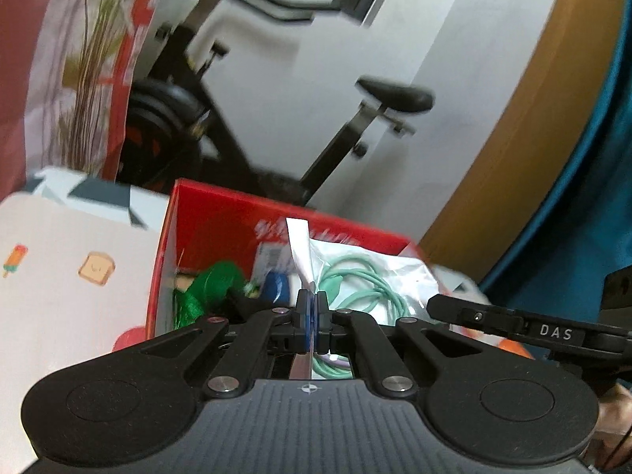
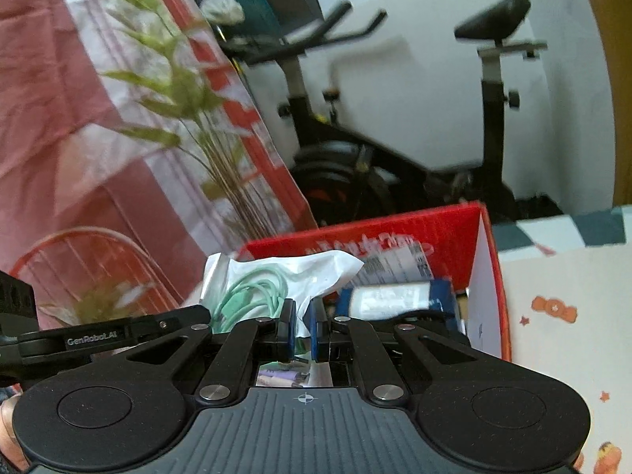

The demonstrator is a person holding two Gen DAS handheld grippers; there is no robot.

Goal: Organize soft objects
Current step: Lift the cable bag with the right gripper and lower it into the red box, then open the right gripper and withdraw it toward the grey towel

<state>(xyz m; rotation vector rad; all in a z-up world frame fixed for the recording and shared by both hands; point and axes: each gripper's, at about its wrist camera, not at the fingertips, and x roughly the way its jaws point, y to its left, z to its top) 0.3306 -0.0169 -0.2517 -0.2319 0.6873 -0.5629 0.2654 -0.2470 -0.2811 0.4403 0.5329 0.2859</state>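
Note:
A clear plastic bag (image 1: pixel 399 272) with a coiled mint-green cable (image 1: pixel 367 288) inside hangs between both grippers, just in front of an open red box (image 1: pixel 221 213). My left gripper (image 1: pixel 312 304) is shut on the bag's thin left edge. In the right wrist view, my right gripper (image 2: pixel 302 316) is shut on a fold of the same bag (image 2: pixel 328 268), with the cable (image 2: pixel 252 292) to its left. The red box (image 2: pixel 434 225) holds a green ribbon-like item (image 1: pixel 213 284) and a blue and white package (image 2: pixel 395 296).
The box stands on a white tablecloth (image 1: pixel 59 296) with small printed pictures. Behind it are a black exercise bike (image 2: pixel 395 158), a tall green plant (image 2: pixel 189 110), a red and pink curtain (image 2: pixel 59 79) and a red wire chair back (image 2: pixel 79 245).

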